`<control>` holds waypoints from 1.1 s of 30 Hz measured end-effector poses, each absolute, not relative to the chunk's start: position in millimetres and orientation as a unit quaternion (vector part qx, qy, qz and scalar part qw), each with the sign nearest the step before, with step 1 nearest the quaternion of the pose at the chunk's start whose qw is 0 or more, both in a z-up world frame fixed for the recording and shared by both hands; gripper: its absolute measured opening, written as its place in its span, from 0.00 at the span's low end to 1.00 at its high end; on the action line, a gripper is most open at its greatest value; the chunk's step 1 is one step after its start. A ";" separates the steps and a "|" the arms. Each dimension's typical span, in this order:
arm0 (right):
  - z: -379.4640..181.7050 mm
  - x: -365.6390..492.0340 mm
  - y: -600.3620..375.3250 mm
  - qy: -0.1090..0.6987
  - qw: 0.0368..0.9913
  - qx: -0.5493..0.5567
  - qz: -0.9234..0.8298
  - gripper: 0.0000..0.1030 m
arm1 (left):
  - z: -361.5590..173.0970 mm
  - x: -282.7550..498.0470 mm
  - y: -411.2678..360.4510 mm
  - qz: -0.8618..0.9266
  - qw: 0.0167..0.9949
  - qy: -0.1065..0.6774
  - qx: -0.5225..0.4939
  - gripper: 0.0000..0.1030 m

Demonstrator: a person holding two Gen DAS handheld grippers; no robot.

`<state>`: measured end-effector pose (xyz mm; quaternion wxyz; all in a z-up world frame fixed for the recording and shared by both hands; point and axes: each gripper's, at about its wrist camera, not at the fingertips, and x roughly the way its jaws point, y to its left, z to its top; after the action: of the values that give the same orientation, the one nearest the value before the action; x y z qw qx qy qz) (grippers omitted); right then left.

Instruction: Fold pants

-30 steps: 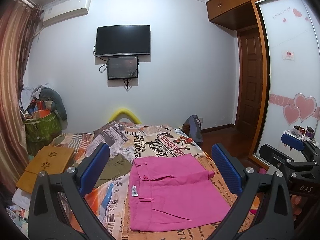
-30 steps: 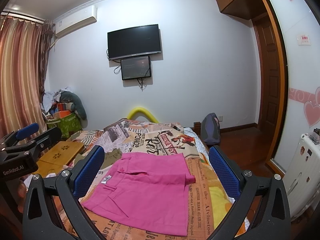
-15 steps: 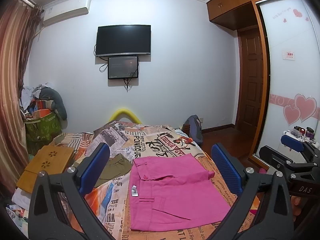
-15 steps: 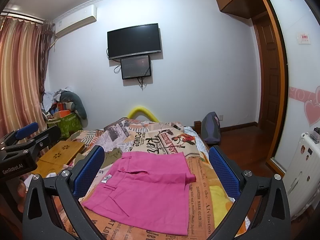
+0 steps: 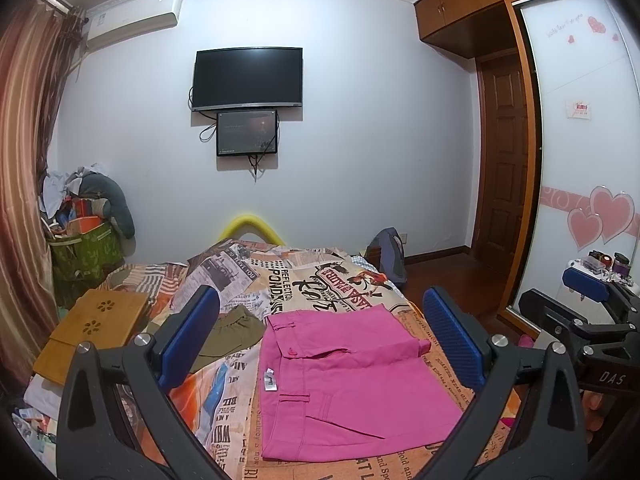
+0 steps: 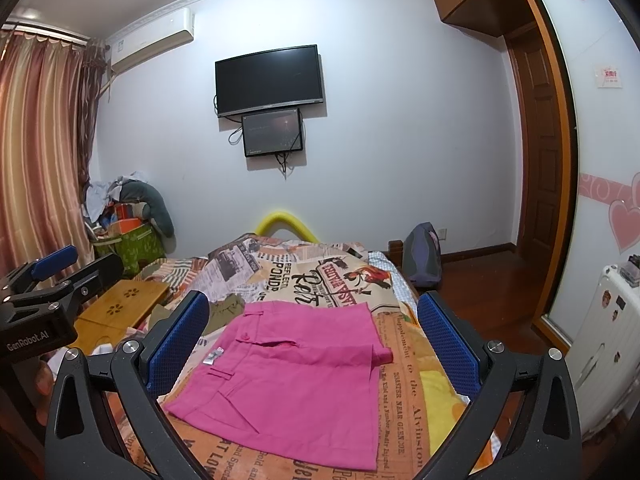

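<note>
Pink pants lie folded into a flat rectangle on the bed, with a white label on the left edge; they also show in the right wrist view. My left gripper is open and empty, held above the near end of the pants. My right gripper is open and empty, also above them. Each gripper shows at the side of the other's view: the right one and the left one.
The bed has a newspaper-print cover. An olive garment lies left of the pants. A wooden lap tray sits at the bed's left. A backpack stands on the floor right. A white cabinet is at right.
Nothing has visibly changed beyond a slight drift of both views; the pants lie as before and both grippers stay open.
</note>
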<state>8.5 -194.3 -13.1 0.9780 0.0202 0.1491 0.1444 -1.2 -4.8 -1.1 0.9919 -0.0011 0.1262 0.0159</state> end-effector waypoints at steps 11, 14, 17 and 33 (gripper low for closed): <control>-14.7 8.5 -193.1 0.150 0.978 0.023 0.145 1.00 | -0.4 -0.3 -4.1 0.016 0.992 0.126 -0.001 1.00; -18.4 8.2 -191.9 0.152 0.977 0.025 0.146 1.00 | -0.8 0.0 -3.9 0.017 0.992 0.126 -0.001 1.00; -19.2 8.0 -191.5 0.152 0.977 0.025 0.146 1.00 | -1.1 -0.1 -3.6 0.017 0.992 0.126 -0.001 1.00; -60.1 45.9 -201.6 0.211 0.971 0.012 0.108 1.00 | -34.0 47.8 13.4 0.037 0.981 0.192 -0.013 1.00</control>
<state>45.9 -201.6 -60.1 0.9714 0.0115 0.2107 0.1084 47.8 13.4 -34.0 0.9806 -0.0127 0.1922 0.0373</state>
